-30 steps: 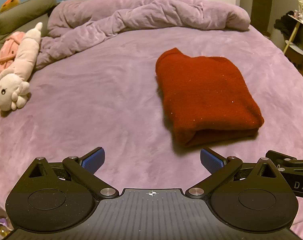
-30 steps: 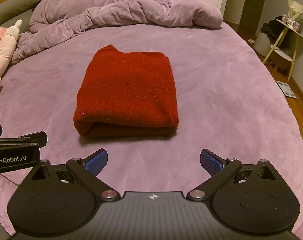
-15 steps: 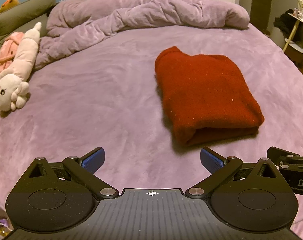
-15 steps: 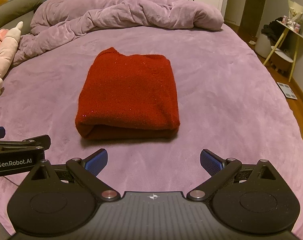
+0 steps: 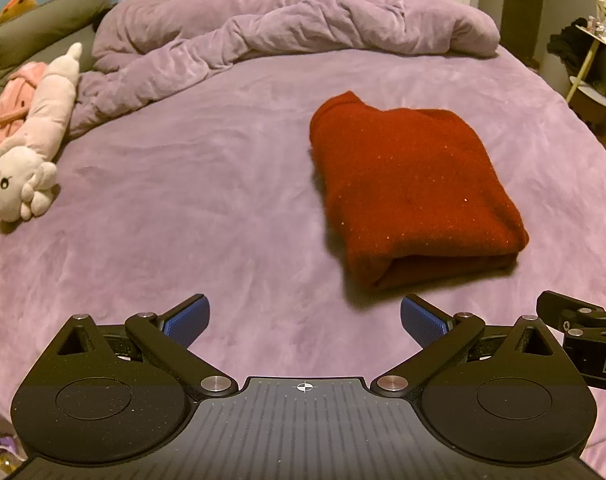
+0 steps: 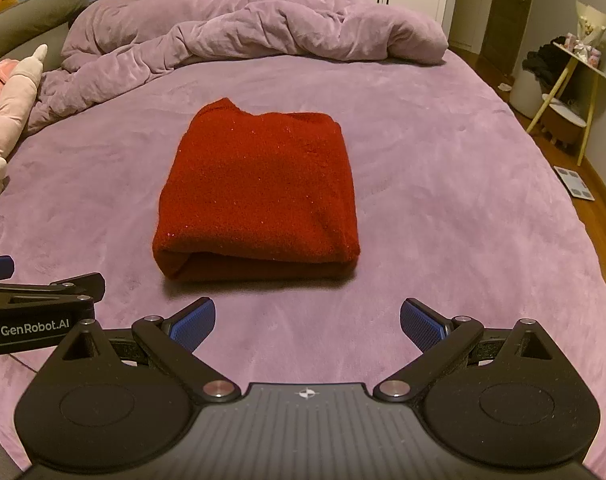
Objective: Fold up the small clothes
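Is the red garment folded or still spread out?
Folded. The red garment lies on the bed as a compact rectangle, layered edges showing along its near side; neither gripper touches it.

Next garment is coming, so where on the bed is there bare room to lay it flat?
Bare purple bedsheet lies right of the folded red knit sweater, out to the bed's edge. A wider patch lies left of it, bordered by the pink and white plush toys. The far end is crowded by the rumpled purple duvet.
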